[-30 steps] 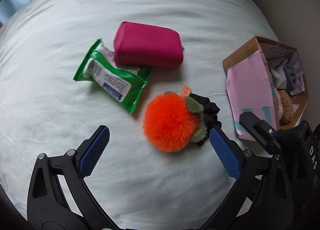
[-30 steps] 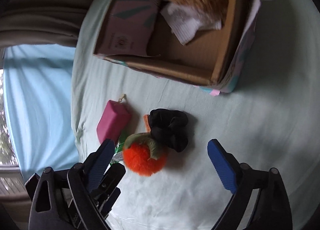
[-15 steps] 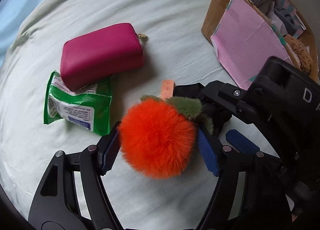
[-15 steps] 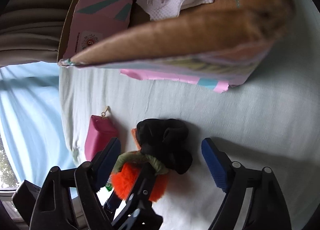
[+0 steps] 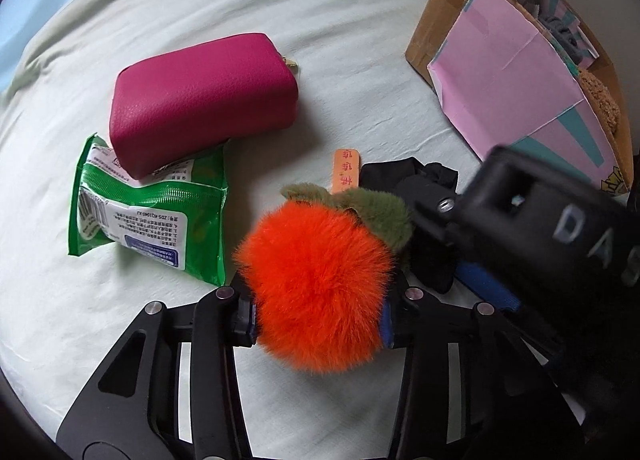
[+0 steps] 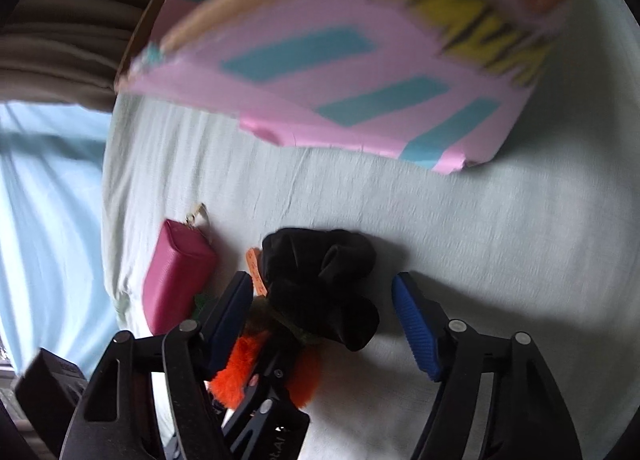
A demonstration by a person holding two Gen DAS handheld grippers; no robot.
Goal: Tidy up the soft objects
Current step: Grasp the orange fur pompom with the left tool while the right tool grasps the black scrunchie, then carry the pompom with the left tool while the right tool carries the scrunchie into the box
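An orange fluffy pom-pom (image 5: 316, 284) with green leaves lies on the pale bed sheet. My left gripper (image 5: 316, 316) is shut on it, the blue pads pressed into its sides. It also shows in the right wrist view (image 6: 266, 370). A black scrunchie (image 6: 320, 296) lies just beside it. My right gripper (image 6: 324, 324) is open with its fingers on either side of the scrunchie. The right gripper body shows in the left wrist view (image 5: 552, 244), covering part of the scrunchie (image 5: 408, 176).
A magenta pouch (image 5: 200, 96) rests partly on a green wipes packet (image 5: 148, 216) to the left. A pink and teal cardboard box (image 5: 512, 72) with soft items inside stands at the right; its wall (image 6: 360, 80) is close ahead of the right gripper.
My left gripper has closed in on the orange pom-pom. My right gripper has dropped lower and nearer, straddling the black scrunchie, with the box now looming closer.
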